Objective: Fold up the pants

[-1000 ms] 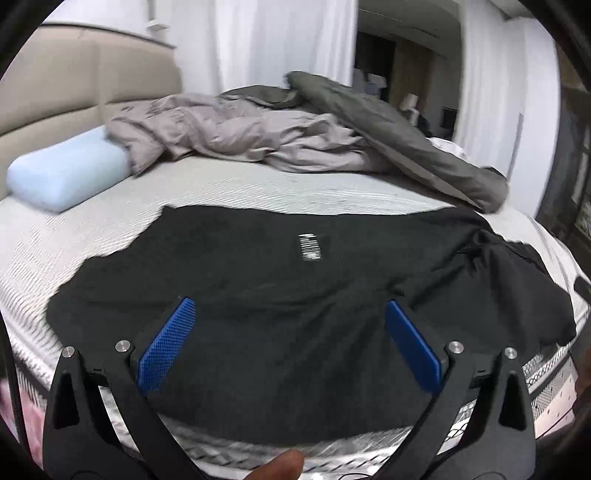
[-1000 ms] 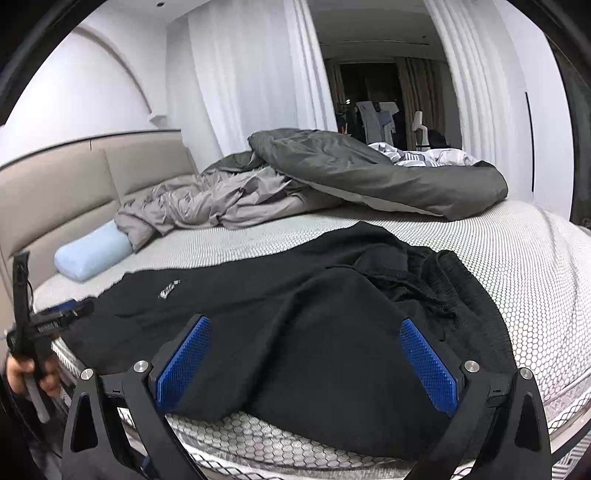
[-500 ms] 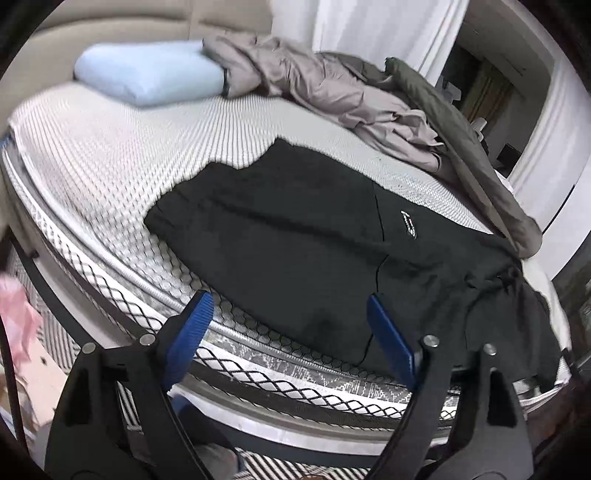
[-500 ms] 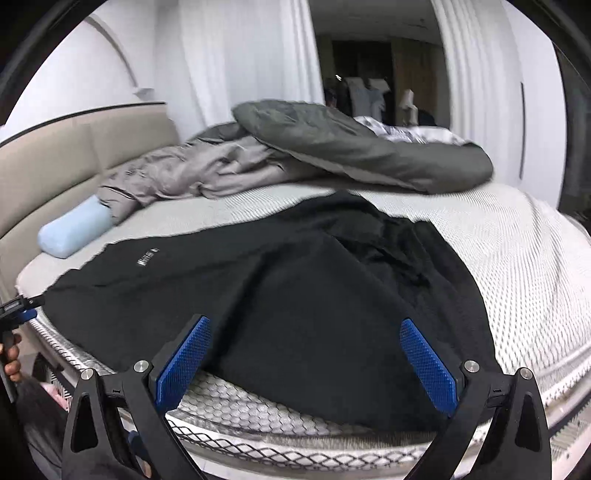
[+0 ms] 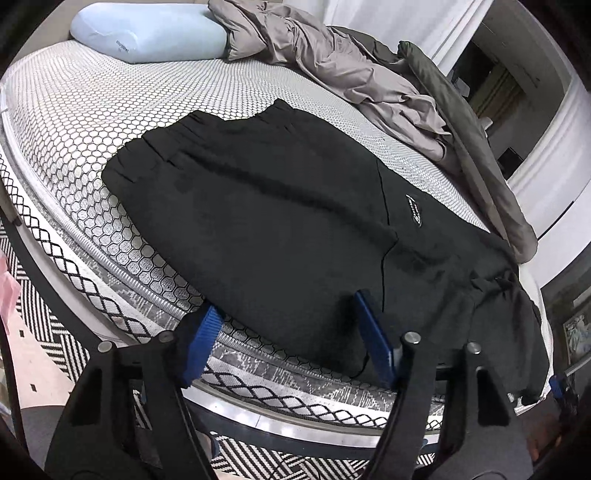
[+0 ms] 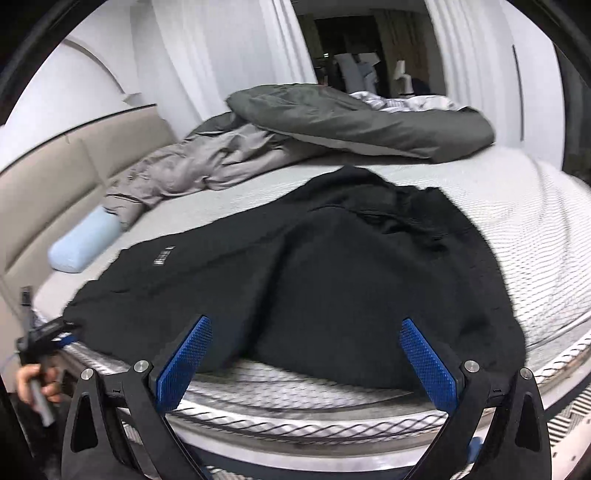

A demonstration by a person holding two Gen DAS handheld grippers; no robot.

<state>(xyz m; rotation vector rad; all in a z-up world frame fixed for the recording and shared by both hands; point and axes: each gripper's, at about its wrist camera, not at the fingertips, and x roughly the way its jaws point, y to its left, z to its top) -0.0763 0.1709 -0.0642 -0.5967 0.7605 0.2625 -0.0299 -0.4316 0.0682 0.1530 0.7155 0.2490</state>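
Left wrist: left gripper (image 5: pixel 284 341) spread wide at the near hem of the pants (image 5: pixel 295 221), which lie flat on the bed (image 5: pixel 74 110) (pillow (image 5: pixel 147 33) beyond)

Right wrist: right gripper (image 6: pixel 301 356) spread, gripping nothing, over the pants' (image 6: pixel 314 266) near edge

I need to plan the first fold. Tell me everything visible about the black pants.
The black pants lie spread, unfolded, along the near edge of the mattress, in matte knit-looking fabric. A small white logo patch and a pocket seam show. One end is bunched and rumpled. Both tongs are open, gripping nothing.
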